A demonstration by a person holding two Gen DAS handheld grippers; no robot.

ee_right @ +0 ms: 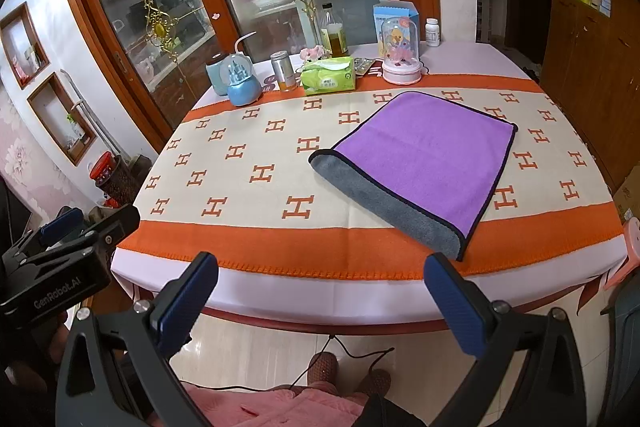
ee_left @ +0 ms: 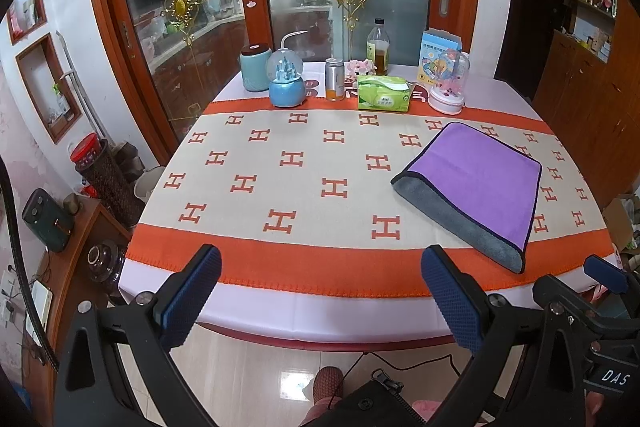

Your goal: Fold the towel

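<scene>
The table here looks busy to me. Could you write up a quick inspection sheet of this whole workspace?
Surface: table under an orange-bordered cloth patterned with H shapes.
Job's things: purple towel, folded over, grey underside showing along the near edge, lying flat on the right.
Clutter: along the far edge, a teal jar, snow globe, metal can, tissue pack, oil bottle, blue box, domed ornament.
Grippers: left gripper and right gripper both open, off the near edge, holding nothing.
Cables: black cable on the floor.
Surroundings: glass doors, wooden cabinets.
</scene>
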